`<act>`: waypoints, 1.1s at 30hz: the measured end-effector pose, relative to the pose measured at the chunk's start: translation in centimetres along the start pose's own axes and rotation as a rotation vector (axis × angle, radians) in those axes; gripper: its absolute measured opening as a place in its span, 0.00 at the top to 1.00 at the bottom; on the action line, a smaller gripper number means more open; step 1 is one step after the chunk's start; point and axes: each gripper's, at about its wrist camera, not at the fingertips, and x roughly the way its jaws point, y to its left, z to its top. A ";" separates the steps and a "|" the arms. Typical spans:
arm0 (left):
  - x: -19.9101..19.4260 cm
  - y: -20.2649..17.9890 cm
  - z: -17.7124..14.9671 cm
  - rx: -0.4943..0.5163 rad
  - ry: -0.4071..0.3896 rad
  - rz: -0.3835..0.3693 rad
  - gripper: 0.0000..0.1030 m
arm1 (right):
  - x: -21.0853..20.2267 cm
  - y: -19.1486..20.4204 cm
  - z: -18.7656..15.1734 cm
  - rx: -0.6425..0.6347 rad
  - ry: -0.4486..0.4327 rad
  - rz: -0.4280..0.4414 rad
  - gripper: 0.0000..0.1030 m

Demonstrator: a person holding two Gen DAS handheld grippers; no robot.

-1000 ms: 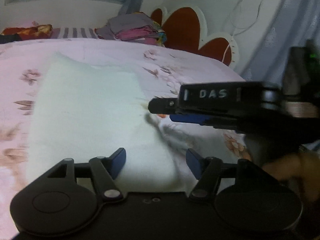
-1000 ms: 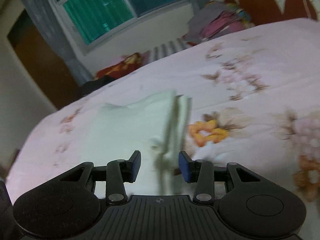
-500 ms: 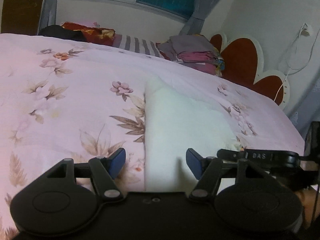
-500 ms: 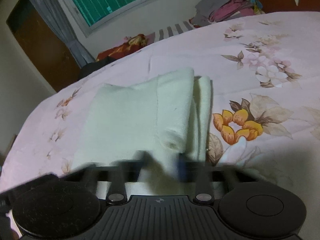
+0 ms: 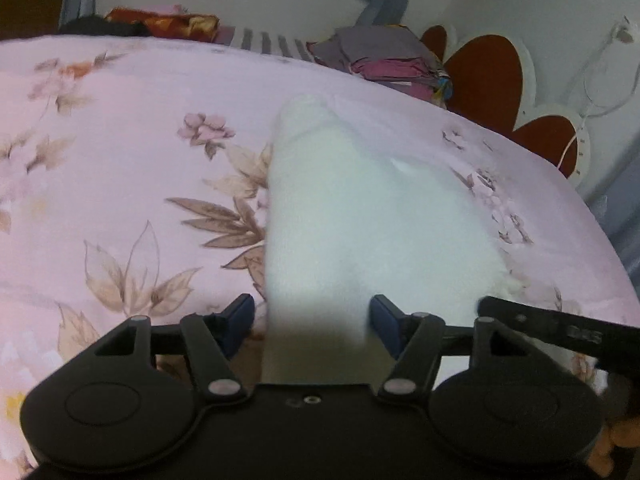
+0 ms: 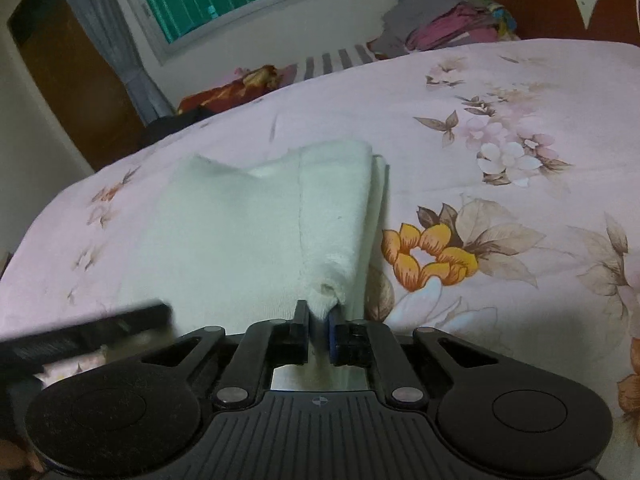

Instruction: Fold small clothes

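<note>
The white cloth lies on the flowered bedsheet toward the near edge of the bed, partly folded, with one flap doubled over along its right side. The right gripper is clenched on the near corner of that folded flap. The left gripper is released, jaws spread wide, with the cloth's near left edge lying between them. A stack of folded clothes sits at the bed's far edge by the headboard.
</note>
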 end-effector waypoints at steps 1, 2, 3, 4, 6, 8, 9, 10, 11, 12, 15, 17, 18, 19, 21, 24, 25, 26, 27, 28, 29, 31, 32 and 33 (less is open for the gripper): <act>-0.2 -0.1 0.0 0.003 0.001 0.000 0.38 | -0.4 0.1 0.0 -0.004 -0.001 0.001 0.94; -0.4 -0.1 0.1 0.010 0.002 -0.003 0.38 | -0.9 0.1 -0.1 -0.009 -0.005 0.001 0.93; -0.6 -0.1 0.1 0.013 0.000 -0.003 0.39 | -1.6 0.1 -0.4 -0.010 -0.011 0.000 0.93; -0.7 0.0 0.2 0.013 0.000 -0.004 0.39 | -2.3 0.1 -0.7 -0.003 -0.011 0.001 0.93; -0.8 0.1 0.3 0.010 0.004 -0.006 0.39 | -3.2 0.0 -1.6 0.007 0.004 0.009 0.93; -0.6 -0.2 0.2 0.018 0.008 0.002 0.37 | -3.8 0.1 -2.8 0.003 0.020 0.003 0.93; -0.5 -0.2 0.2 0.022 0.011 0.006 0.37 | -4.0 0.2 -3.4 0.001 0.033 0.000 0.93; -0.5 -0.2 0.2 0.023 0.015 0.008 0.37 | -4.1 0.2 -3.9 -0.003 0.044 -0.007 0.93; -0.4 -0.3 0.3 0.026 0.018 0.009 0.37 | -4.0 0.3 -4.5 -0.018 0.059 -0.027 0.93; -0.5 -0.4 0.4 0.029 0.023 0.012 0.37 | -3.9 0.2 -5.1 -0.033 0.065 -0.044 0.94; -0.8 -0.8 0.9 0.047 0.023 0.018 0.39 | -4.4 -0.3 -5.7 -0.013 0.063 -0.045 0.93; -1.0 -1.2 1.6 0.063 0.013 0.030 0.39 | -4.6 -0.1 -5.2 -0.033 0.073 -0.044 0.93; -1.1 -1.3 1.8 0.067 0.008 0.032 0.39 | -4.8 -0.1 -4.8 -0.031 0.066 -0.037 0.93; -1.2 -1.3 2.1 0.070 0.001 0.037 0.39 | -5.0 -0.1 -4.4 -0.024 0.053 -0.031 0.93; -1.3 -1.4 2.7 0.075 -0.008 0.042 0.39 | -5.3 0.0 -3.3 -0.014 0.017 -0.030 0.93; -1.3 -1.5 3.6 0.086 -0.023 0.048 0.39 | -5.3 0.0 -1.5 0.002 -0.026 -0.024 0.93; -1.2 -1.5 3.9 0.086 -0.026 0.049 0.39 | -5.2 0.0 -0.9 0.006 -0.036 -0.023 0.93; -1.1 -1.5 4.3 0.085 -0.029 0.051 0.39 | -5.1 -0.1 -0.3 0.009 -0.044 -0.024 0.93; -1.1 -1.4 4.5 0.083 -0.031 0.050 0.39 | -4.9 -0.1 0.3 0.014 -0.052 -0.024 0.93; -0.9 -1.4 4.9 0.078 -0.033 0.048 0.39 | -4.7 -0.2 1.0 0.022 -0.060 -0.024 0.93; -0.8 -1.4 5.2 0.075 -0.035 0.047 0.39 | -4.4 -0.2 1.6 0.032 -0.067 -0.026 0.93; -0.7 -1.3 5.7 0.067 -0.041 0.039 0.39 | -3.8 -0.4 2.8 0.051 -0.080 -0.031 0.93; -0.5 -1.3 6.1 0.065 -0.044 0.037 0.39 | -3.4 -0.5 3.2 0.061 -0.085 -0.032 0.91; -0.4 -1.2 6.4 0.061 -0.047 0.035 0.39 | -3.0 -0.7 3.6 0.075 -0.088 -0.029 0.87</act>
